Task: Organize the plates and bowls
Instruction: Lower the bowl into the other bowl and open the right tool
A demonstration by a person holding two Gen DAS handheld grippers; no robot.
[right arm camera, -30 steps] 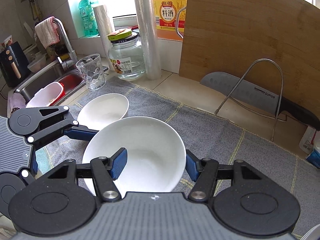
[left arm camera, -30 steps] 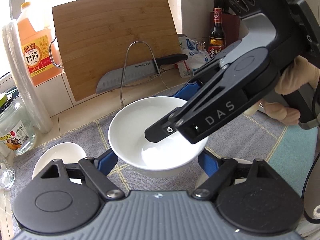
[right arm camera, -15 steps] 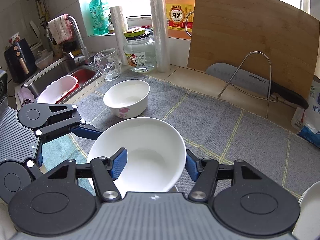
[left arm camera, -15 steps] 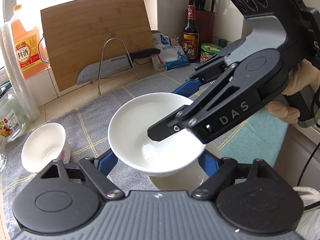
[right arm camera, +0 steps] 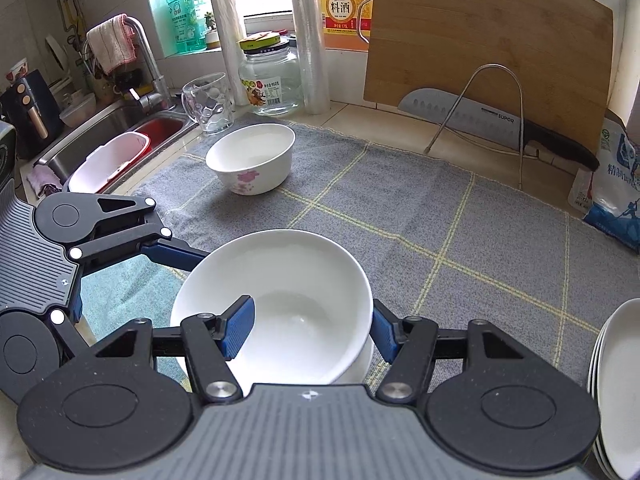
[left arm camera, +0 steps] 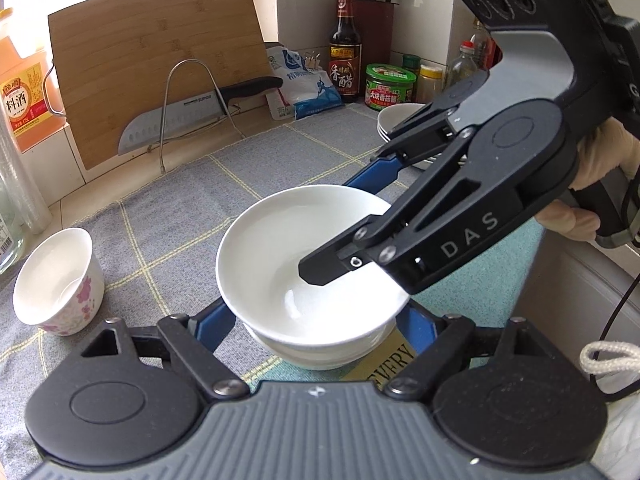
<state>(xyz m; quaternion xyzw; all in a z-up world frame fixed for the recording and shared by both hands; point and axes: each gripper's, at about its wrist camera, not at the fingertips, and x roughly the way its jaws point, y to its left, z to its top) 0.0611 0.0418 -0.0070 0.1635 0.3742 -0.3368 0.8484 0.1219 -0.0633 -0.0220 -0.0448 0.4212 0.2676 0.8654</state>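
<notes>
Both grippers held one white bowl (left arm camera: 304,256) over a second bowl (left arm camera: 320,350).

The right gripper (right arm camera: 312,326) and left gripper (left arm camera: 316,320) each had fingers closed against its sides.

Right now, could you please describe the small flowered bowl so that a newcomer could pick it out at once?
Start at the grey checked cloth on the counter and go to its corner nearest the sink. There, just in front of the glass mug, stands the small flowered bowl on its own. It alone has pink blossoms on its side; the other bowls and plates are plain white.
</notes>
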